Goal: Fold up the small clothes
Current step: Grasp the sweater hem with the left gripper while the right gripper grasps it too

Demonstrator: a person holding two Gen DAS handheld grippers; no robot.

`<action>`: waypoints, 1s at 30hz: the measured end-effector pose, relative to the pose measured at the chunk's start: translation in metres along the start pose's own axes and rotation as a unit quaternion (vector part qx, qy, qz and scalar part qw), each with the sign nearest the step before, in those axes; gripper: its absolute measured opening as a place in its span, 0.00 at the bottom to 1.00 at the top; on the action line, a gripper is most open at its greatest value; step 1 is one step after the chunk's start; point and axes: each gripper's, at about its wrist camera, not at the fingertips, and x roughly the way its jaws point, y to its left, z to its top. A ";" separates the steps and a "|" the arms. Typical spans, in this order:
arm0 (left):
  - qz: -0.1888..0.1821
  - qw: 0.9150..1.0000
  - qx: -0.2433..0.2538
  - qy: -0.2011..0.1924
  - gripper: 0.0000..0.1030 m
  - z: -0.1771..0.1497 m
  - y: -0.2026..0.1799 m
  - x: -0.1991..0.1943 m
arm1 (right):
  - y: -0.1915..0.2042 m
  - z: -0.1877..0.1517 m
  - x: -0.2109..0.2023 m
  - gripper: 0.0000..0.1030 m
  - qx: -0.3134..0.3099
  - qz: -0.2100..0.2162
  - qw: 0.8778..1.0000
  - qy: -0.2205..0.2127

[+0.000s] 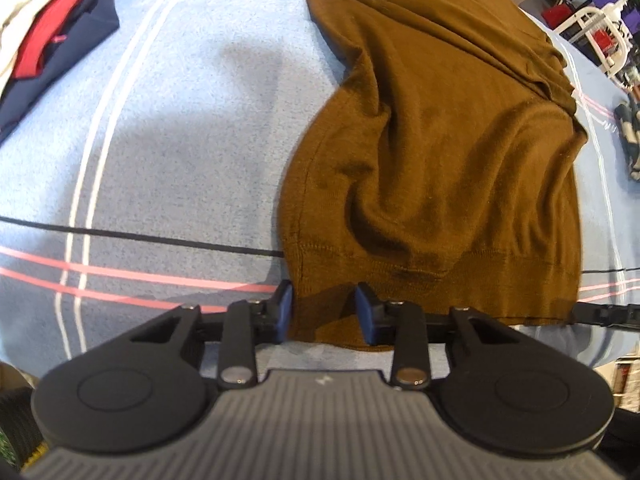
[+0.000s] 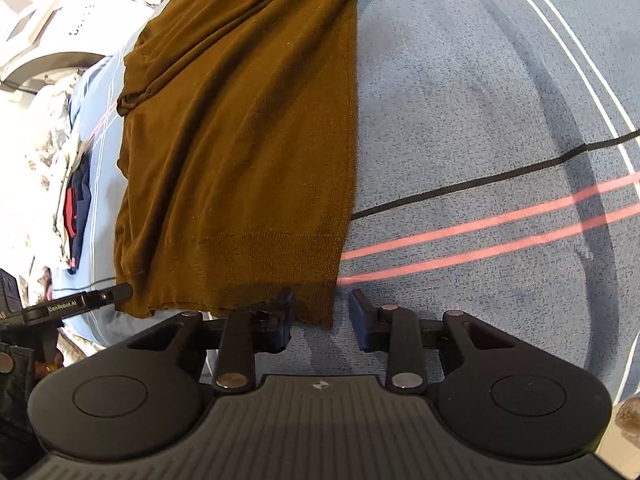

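A brown knit sweater [image 1: 440, 140] lies lengthwise on the blue striped bed cover [image 1: 180, 140], its ribbed hem nearest me. My left gripper [image 1: 325, 312] points down at the hem's left corner. Its blue pads stand apart with flat fabric lying between them, not pinched. In the right wrist view the sweater [image 2: 248, 140] shows its other hem corner. My right gripper [image 2: 322, 312] is open there, its left finger on the fabric and its right finger on the bare cover [image 2: 480, 100]. The left gripper's finger [image 2: 80, 304] shows at the hem's far corner.
A folded navy and red garment [image 1: 52, 52] lies at the cover's far left. A dark patterned cloth [image 1: 630, 140] sits at the right edge. White furniture and clutter [image 1: 592, 20] stand beyond the bed. Bare cover stretches to both sides of the sweater.
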 end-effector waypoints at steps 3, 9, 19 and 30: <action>-0.001 1.000 0.001 0.009 0.14 0.001 -0.002 0.004 | -0.007 0.001 0.001 0.54 0.019 0.010 1.000 0.001; -0.012 1.000 0.000 0.029 0.05 0.008 -0.004 0.010 | -0.006 0.004 0.006 0.09 0.025 0.019 0.999 0.018; -0.015 0.998 -0.049 -0.046 0.04 0.081 0.003 -0.025 | -0.001 0.059 -0.049 0.08 0.070 0.073 0.993 -0.058; -0.016 0.989 -0.013 -0.148 0.04 0.314 -0.058 0.005 | 0.017 0.240 -0.036 0.08 0.102 0.093 0.979 -0.149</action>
